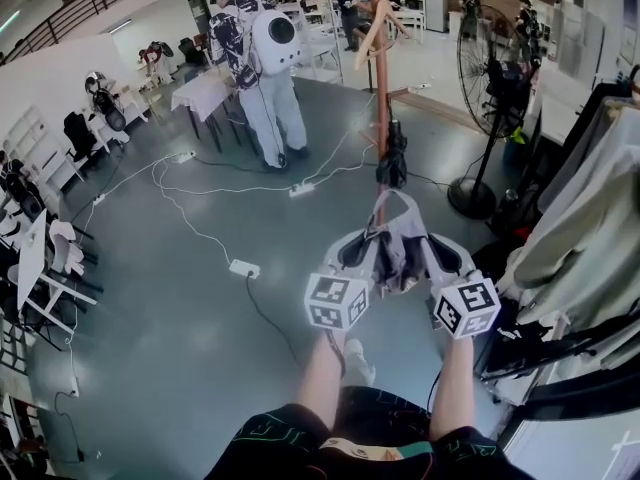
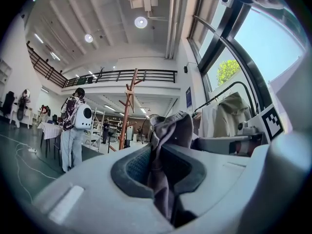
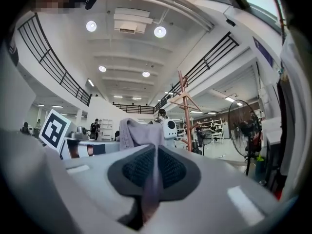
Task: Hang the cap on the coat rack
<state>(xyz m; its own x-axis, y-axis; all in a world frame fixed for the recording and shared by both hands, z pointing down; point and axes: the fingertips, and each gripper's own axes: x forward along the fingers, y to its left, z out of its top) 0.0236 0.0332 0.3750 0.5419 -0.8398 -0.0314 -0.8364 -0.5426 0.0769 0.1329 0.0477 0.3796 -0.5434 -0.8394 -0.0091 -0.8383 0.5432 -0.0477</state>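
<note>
Pinching a thick fold of the grey cap (image 1: 398,246) between the pads of the left gripper (image 2: 163,172), jaws narrow. Pinching a thinner edge of the same fabric in the right gripper (image 3: 153,174), jaws nearly together. Spans the gap between the two pairs of fingers, with slack cloth bunched just above and ahead of the tips. Probably held from both sides to keep the opening spread so it can drop over a peg, not dangle shut from one pinch. Not hung yet. Points both pairs of fingers at the wooden coat rack (image 1: 381,98), well apart beyond the tips: a little left of the left fingers, a little right of the right fingers, so roughly centred between them. Shows the pegs higher than the tips in both gripper views. Reads as the approach phase. Needs the gap closed, the tips raised above a peg, then lowered and released. Worth watching the right-side pinch, thin enough to slip. Also a standing fan (image 1: 490,68) off to the right of the right fingers, and a person with a white backpack (image 1: 255,58) far left of the left fingers, clear of the line to the rack.
</note>
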